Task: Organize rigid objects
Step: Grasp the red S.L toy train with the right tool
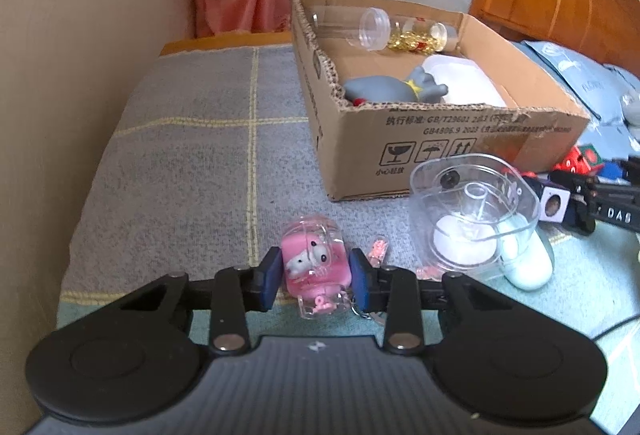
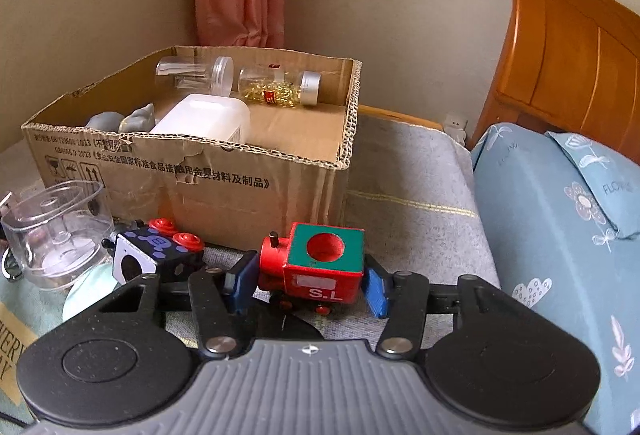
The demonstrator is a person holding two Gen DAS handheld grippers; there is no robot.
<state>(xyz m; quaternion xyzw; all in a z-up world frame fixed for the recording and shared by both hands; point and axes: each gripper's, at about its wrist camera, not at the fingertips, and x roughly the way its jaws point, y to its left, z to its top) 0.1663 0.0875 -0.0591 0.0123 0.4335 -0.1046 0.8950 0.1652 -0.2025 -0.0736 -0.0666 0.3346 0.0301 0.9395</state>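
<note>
Left gripper (image 1: 316, 277) pinching a pink keychain charm (image 1: 314, 263) between both blue pads, squarely across its clear case, down near the front edge of the grey bed cover (image 1: 180, 163). Right gripper (image 2: 306, 283) closed on a red toy train (image 2: 320, 267), pads on its 2 sides, green roof up, train low over the cover. Both objects gripped, neither yet carried to the box.

Cardboard box (image 1: 440, 143) open at the top, standing toward the far corner of the bed by the wall; already inside: 2 clear jars (image 1: 374, 27), a grey figure (image 1: 384, 89) and a white case (image 1: 464, 79). Still out on the cover, just in front of the box: a clear plastic cup (image 1: 472, 203), a white mouse (image 1: 524, 259) beside it, and a dark block toy (image 2: 156, 255) with red wheels.

Step in hand, by the look of it: lift both catches and drop them into the box. To do it well:
- Raise straight up first, high enough to clear the torn front wall of the box.
- Keep the charm's dangling ring and small pink trinkets clear of the clear cup on the way.
- Bring 1 hand over the box at a time, to avoid crossing grippers.
- Aim the train at the bare floor on the right side of the box, the charm at the gap near the grey figure.
- Lower close to the floor before releasing; likely to bounce or knock a jar otherwise.
</note>
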